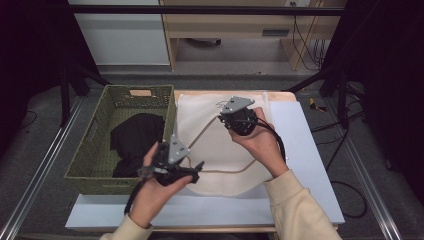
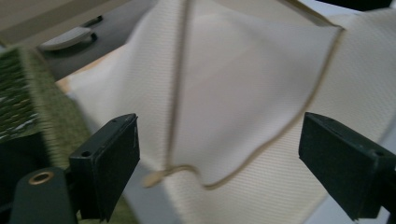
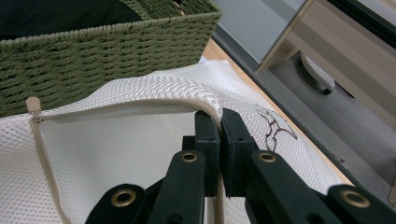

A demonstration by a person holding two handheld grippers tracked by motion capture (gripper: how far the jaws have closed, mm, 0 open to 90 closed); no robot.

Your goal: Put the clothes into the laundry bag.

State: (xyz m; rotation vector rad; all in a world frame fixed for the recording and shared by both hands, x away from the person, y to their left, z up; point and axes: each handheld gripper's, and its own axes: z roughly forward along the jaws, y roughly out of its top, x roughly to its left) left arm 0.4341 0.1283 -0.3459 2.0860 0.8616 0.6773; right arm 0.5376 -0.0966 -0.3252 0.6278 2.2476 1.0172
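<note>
A white mesh bag (image 1: 225, 150) with a beige zipper (image 2: 299, 116) lies on the table, its left edge against a green woven basket (image 1: 95, 150). My right gripper (image 1: 223, 120) is at the bag's upper part. In the right gripper view this gripper (image 3: 220, 119) is shut on the bag's (image 3: 116, 154) zipped edge, lifting it into a ridge. My left gripper (image 1: 196, 170) is at the bag's lower left, beside the basket. In the left gripper view it (image 2: 219, 135) stands open, jaws wide apart above the bag (image 2: 233, 84) where the zipper curves.
A black garment (image 1: 135, 140) lies in the basket (image 3: 102, 51). The bag rests on a white board (image 1: 310, 150) over a wooden table. Beyond the far edge are the floor, a cabinet (image 1: 120, 35) and black stand legs (image 1: 330, 75).
</note>
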